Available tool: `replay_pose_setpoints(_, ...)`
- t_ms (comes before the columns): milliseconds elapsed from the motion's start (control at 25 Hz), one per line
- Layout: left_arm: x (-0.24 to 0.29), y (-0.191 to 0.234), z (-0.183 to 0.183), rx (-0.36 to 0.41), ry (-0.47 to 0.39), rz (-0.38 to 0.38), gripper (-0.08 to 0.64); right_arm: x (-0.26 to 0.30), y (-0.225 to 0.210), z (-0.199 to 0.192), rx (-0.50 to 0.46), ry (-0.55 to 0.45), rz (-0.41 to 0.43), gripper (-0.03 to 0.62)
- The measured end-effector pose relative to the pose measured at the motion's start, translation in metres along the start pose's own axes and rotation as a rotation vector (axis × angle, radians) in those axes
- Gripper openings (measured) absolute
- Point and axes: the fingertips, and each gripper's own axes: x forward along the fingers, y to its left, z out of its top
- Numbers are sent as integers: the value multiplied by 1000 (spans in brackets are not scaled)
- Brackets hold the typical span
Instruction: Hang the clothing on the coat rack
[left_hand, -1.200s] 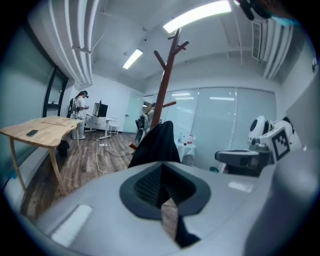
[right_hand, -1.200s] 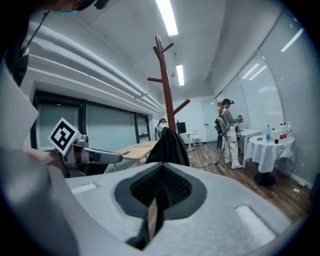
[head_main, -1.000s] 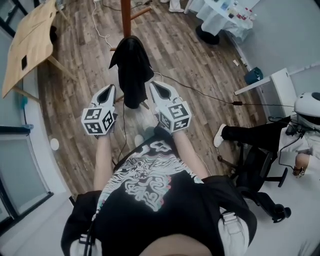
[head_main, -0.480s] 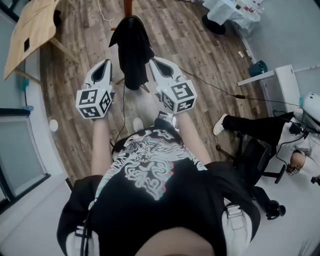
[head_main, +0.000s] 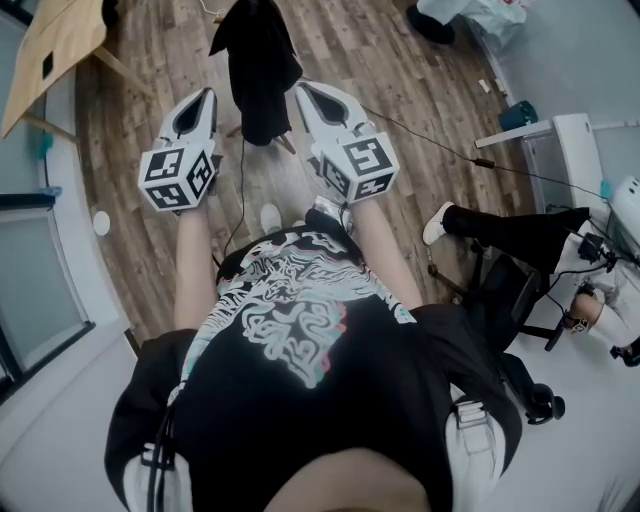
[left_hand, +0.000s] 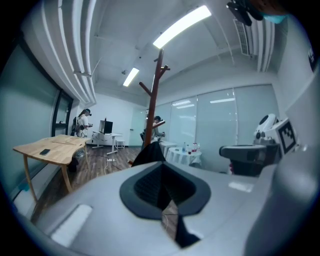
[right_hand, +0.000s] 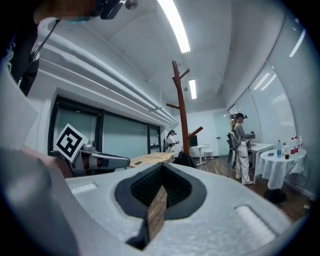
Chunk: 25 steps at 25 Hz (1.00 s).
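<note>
A black garment (head_main: 255, 60) hangs from a low branch of the brown wooden coat rack (left_hand: 152, 100), draped and slack. It also shows as a dark shape at the pole's foot (right_hand: 184, 159). My left gripper (head_main: 197, 98) is to the garment's left and my right gripper (head_main: 303, 92) to its right, both at about the height of its lower half and apart from it. Each gripper's jaws are shut with nothing between them. In the head view the rack's pole is out of frame.
A light wooden table (head_main: 45, 50) stands at the left. A seated person (head_main: 520, 235) on a wheeled chair is at the right, beside a white desk (head_main: 560, 150). A black cable (head_main: 440, 140) crosses the wood floor. A standing person (right_hand: 240, 147) and a cloth-covered round table (right_hand: 282, 160) lie beyond the rack.
Both grippers have risen together, keeping to either side of the hanging garment. Both stay shut and empty. The head view has shifted, so the rack's pole has left the frame.
</note>
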Motion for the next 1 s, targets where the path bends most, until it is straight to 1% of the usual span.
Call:
replay_pose_setpoints(160,-5,0,0,-1,1,5,-11,-2,0,-2,-1,11,-10,0)
replay_pose_setpoints(440,-12,13,-11,-25,25,22,-11,4,3,-6,9,10,-8,0)
replay_pose_setpoints(680,-15,18,-13,-46,37,19,-11,6,2,-9,26,13,-15,0)
replay_pose_setpoints(1000,-15,15,-17,-51,42,9,-11,5,-3,-14,39,22,-30,0)
